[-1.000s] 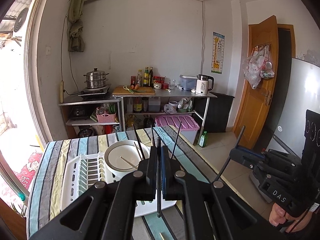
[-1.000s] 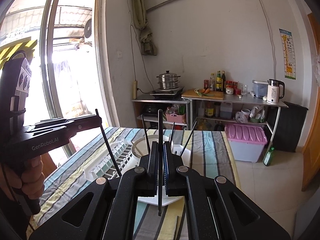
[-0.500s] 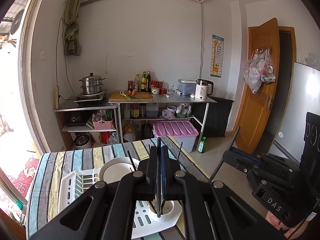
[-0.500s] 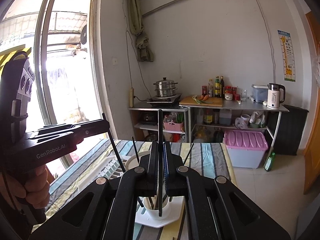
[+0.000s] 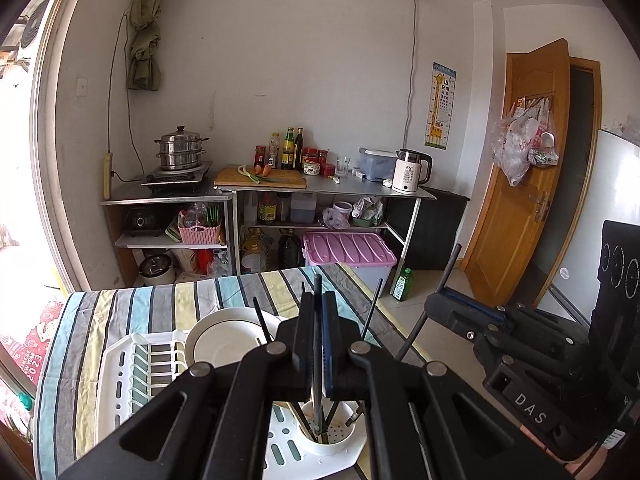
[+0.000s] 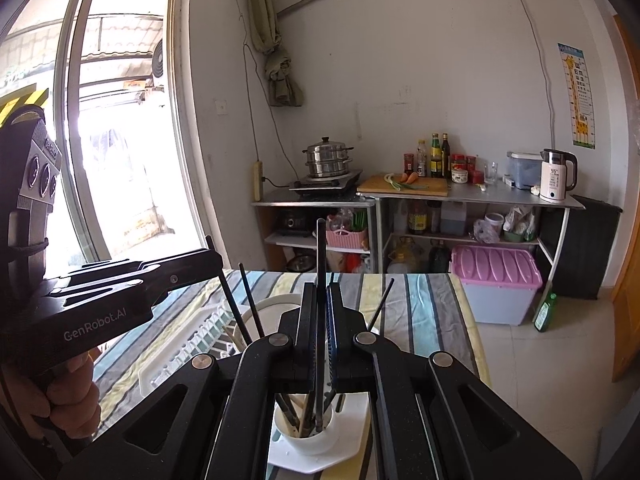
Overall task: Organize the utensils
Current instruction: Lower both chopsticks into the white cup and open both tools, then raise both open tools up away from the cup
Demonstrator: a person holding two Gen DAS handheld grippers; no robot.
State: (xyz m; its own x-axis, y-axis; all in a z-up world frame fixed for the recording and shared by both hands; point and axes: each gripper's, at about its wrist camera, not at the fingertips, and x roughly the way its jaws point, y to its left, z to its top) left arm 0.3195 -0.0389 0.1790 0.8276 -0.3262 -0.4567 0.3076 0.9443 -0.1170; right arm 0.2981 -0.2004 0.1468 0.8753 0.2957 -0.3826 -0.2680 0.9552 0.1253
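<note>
Clamped in each gripper is one dark chopstick: the left gripper (image 5: 318, 344) is clenched on a chopstick (image 5: 317, 360) whose tip is seen low inside the white cup (image 5: 334, 438), and the right gripper (image 6: 320, 340) is clenched on a second chopstick (image 6: 320, 320) that is also dipped into the cup (image 6: 310, 440). Several other sticks are already leaned in that cup at the corner of the white drying rack (image 5: 120, 364), beside a white plate (image 5: 224, 340).

Trouble is judged most likely at the release. If either chopstick is let go while tilted or too high, it may be bounced off the crowded sticks and dropped onto the cloth or the floor. Because both grippers are crowded over one small cup, a knock between them, or against the cup's rim, could be caused, and the light rack might be shifted or the cup tipped.

A striped tablecloth (image 5: 140, 308) is spread over the table. Behind it, metal shelves with a steamer pot (image 5: 180, 152), bottles, a cutting board and a kettle (image 5: 410, 170) are set against a white wall. A wooden door (image 5: 520, 184) is seen at one side, a bright sliding window (image 6: 112, 128) at the other.
</note>
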